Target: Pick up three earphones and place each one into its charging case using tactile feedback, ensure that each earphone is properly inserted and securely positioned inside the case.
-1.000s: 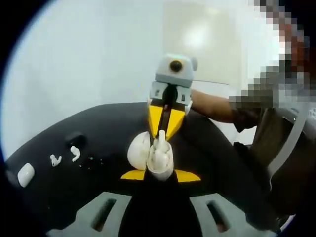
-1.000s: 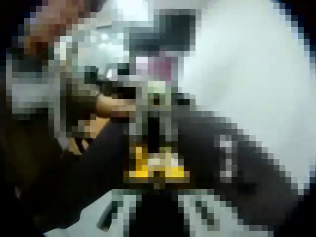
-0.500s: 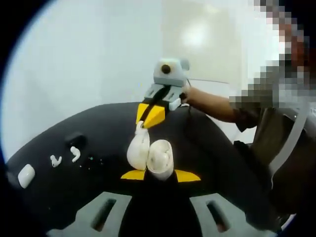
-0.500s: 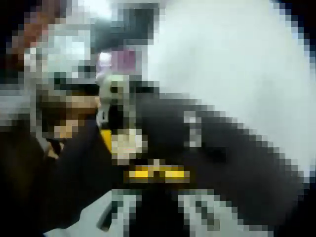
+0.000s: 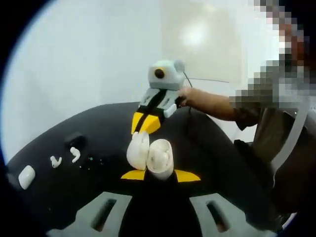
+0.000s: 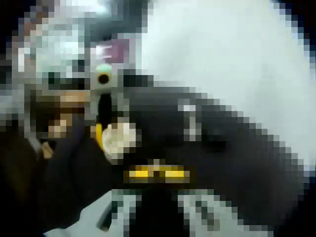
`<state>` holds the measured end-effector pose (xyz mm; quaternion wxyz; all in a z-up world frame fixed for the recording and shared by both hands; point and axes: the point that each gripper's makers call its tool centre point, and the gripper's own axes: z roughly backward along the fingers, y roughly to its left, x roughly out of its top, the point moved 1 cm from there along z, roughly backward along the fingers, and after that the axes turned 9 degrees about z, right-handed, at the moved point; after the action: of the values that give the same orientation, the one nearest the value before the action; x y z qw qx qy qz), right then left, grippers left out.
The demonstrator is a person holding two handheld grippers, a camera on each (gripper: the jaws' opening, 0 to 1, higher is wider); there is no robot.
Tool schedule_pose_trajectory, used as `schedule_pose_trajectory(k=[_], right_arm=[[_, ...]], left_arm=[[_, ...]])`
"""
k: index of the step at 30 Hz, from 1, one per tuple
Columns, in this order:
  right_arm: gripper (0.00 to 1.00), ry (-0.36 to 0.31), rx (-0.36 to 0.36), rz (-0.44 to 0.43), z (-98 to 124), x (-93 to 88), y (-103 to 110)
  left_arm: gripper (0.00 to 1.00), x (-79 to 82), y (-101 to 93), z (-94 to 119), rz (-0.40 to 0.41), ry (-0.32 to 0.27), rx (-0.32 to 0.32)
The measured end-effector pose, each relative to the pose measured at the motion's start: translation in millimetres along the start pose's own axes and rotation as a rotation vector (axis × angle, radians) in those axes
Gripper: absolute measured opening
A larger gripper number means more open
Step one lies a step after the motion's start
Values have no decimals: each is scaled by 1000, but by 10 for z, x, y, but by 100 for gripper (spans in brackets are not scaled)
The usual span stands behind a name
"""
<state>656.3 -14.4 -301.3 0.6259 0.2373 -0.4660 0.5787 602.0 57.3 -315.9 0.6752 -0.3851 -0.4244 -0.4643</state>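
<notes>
An open white charging case [image 5: 150,157] is pinched between the yellow tips of the left gripper [image 5: 160,175], held up over the black table [image 5: 98,133]. The right gripper [image 5: 144,124] hangs just beyond the lid, jaws pressed together, apparently empty. Two loose earphones [image 5: 64,157] and a closed case [image 5: 25,176] lie far left. For the next pick, the stem is best gripped squarely. The right gripper view is heavily pixelated; seating cannot be judged.

loose small white plastic earphones [image 5: 56,161]: two, on black table
white rounded plastic charging cases: two; open case [image 5: 150,157], closed case [image 5: 25,176]
yellow-tipped grey two-jaw grippers: two; left [image 5: 160,175], right [image 5: 144,124]
</notes>
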Motion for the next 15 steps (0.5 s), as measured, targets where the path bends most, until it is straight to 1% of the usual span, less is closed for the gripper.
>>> schedule_pose_trajectory(k=[2, 4, 6, 8, 9, 11, 13, 15], right_arm=[[9, -24, 10, -35, -12, 21, 5], [12, -42, 9, -48, 6, 31, -19], [13, -91, -17, -66, 65, 89, -90], [13, -149, -29, -120, 169, 171, -167], [13, -169, -31, -133, 216, 200, -190], [14, -167, -28, -135, 274, 199, -203], [15, -117, -7, -114, 278, 112, -163], [18, -74, 12, -98, 234, 11, -105]], left_arm=[[17, 0, 0, 0, -1, 0, -1], [17, -1, -1, -1, -2, 0, -1], [17, 0, 0, -3, -2, 0, -1], [17, 1, 1, -6, -3, -1, -1], [17, 1, 2, -6, -2, -1, -1], [17, 1, 1, -9, -2, 0, -1], [17, 2, 1, -13, -2, -1, -2], [17, 3, 1, -15, -2, -1, -3]])
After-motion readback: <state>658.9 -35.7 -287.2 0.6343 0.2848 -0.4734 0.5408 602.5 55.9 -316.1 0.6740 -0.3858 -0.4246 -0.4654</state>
